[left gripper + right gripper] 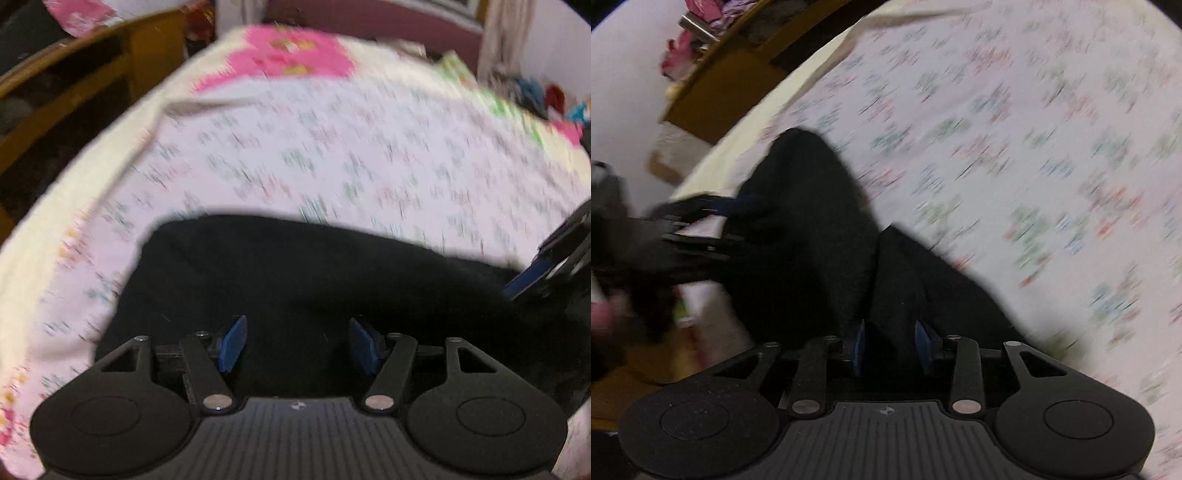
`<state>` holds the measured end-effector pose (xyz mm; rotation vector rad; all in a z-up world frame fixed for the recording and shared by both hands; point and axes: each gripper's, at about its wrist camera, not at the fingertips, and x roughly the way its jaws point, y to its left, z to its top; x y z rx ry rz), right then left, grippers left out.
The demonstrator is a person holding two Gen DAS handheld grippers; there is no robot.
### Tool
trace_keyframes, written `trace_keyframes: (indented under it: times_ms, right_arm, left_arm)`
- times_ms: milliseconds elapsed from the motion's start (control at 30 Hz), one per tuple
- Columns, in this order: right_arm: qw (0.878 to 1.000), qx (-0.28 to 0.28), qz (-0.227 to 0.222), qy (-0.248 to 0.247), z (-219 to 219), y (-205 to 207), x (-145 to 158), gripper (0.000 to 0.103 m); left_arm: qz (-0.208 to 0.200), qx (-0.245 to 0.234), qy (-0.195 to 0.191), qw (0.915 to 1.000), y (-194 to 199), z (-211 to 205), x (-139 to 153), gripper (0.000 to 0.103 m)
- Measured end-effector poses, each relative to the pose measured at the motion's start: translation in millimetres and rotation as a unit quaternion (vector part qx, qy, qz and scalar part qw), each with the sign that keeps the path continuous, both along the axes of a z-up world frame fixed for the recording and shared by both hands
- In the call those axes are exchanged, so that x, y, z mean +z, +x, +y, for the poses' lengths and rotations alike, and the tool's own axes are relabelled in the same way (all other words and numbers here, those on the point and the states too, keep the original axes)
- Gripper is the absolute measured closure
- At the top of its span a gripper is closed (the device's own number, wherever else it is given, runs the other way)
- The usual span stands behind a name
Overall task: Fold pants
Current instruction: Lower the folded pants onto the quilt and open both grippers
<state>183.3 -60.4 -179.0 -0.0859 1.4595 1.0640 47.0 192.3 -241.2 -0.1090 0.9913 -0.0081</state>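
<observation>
The black pants (295, 273) lie on a bed covered by a white sheet with small floral print (332, 155). My left gripper (297, 345) is open, its blue pads wide apart just over the near part of the pants. My right gripper (892, 345) has its blue pads partly closed with black pants fabric (905, 273) between them. In the right wrist view the left gripper (713, 218) shows at the left, over the pants. In the left wrist view the right gripper (546, 266) shows at the right edge. Both views are motion-blurred.
A wooden bed frame or shelf (74, 85) runs along the left. A pink patterned cloth (291, 51) lies at the far end of the bed. Coloured clutter (546, 96) sits at the far right. Floor (665, 350) shows at the lower left of the right wrist view.
</observation>
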Motion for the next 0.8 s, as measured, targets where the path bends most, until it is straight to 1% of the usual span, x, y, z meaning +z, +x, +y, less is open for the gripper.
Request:
trace_keyframes:
  times_ms: [67, 133, 167, 200, 267, 367, 467, 500, 533, 567, 600, 667, 733, 800]
  right_arm:
    - [0.998, -0.017, 0.053, 0.027, -3.2, 3.6, -6.1, 0.081]
    - [0.992, -0.043, 0.106, 0.057, -13.6, 13.8, -15.3, 0.080]
    - [0.987, -0.054, 0.134, 0.074, -18.0, 19.8, -19.3, 0.074]
    - [0.979, -0.062, 0.168, 0.097, -21.6, 26.8, -24.3, 0.070]
    - [0.969, -0.081, 0.198, 0.124, -22.8, 39.2, -31.8, 0.061]
    - [0.962, -0.092, 0.212, 0.144, -12.9, 47.6, -41.4, 0.061]
    - [0.944, -0.123, 0.241, 0.189, -5.9, 51.3, -53.3, 0.061]
    - [0.941, -0.128, 0.244, 0.195, -2.2, 52.7, -57.2, 0.061]
    - [0.943, -0.134, 0.243, 0.184, 4.4, 55.1, -64.0, 0.063]
    - [0.946, -0.143, 0.240, 0.162, 10.6, 56.0, -69.6, 0.069]
    - [0.946, -0.149, 0.242, 0.154, 9.5, 59.7, -70.3, 0.071]
    - [0.938, -0.165, 0.253, 0.170, 1.7, 62.5, -68.0, 0.071]
    - [0.933, -0.180, 0.255, 0.178, -10.3, 66.6, -61.6, 0.070]
    - [0.937, -0.194, 0.249, 0.150, -17.1, 69.9, -62.0, 0.070]
  left_arm:
    - [0.020, -0.012, 0.006, 0.9997, -2.9, -5.4, -9.6, 0.033]
    - [0.024, -0.018, 0.010, 0.9995, -3.6, -6.3, -14.7, 0.033]
    - [0.024, -0.018, 0.008, 0.9995, -3.8, -6.5, -13.9, 0.033]
    - [0.026, -0.016, 0.005, 0.9995, -2.3, -5.8, -14.2, 0.033]
    - [0.029, -0.014, 0.003, 0.9995, -0.6, -6.1, -15.3, 0.033]
    - [0.029, -0.016, 0.007, 0.9994, 0.9, -8.8, -17.2, 0.032]
    - [0.027, -0.017, 0.004, 0.9995, 2.8, -5.8, -17.6, 0.032]
    - [0.027, -0.018, 0.003, 0.9995, 2.8, -5.1, -18.2, 0.032]
    - [0.027, -0.018, 0.002, 0.9995, 3.2, -4.6, -18.6, 0.032]
    - [0.028, -0.019, 0.002, 0.9994, 3.5, -4.5, -18.5, 0.032]
    - [0.027, -0.021, 0.002, 0.9994, 3.2, -4.1, -17.9, 0.032]
    - [0.024, -0.022, -0.002, 0.9995, 1.6, -2.9, -17.5, 0.032]
    - [0.022, -0.021, -0.006, 0.9995, 1.0, -1.3, -18.8, 0.032]
    - [0.022, -0.020, -0.007, 0.9995, 1.4, -1.5, -19.9, 0.032]
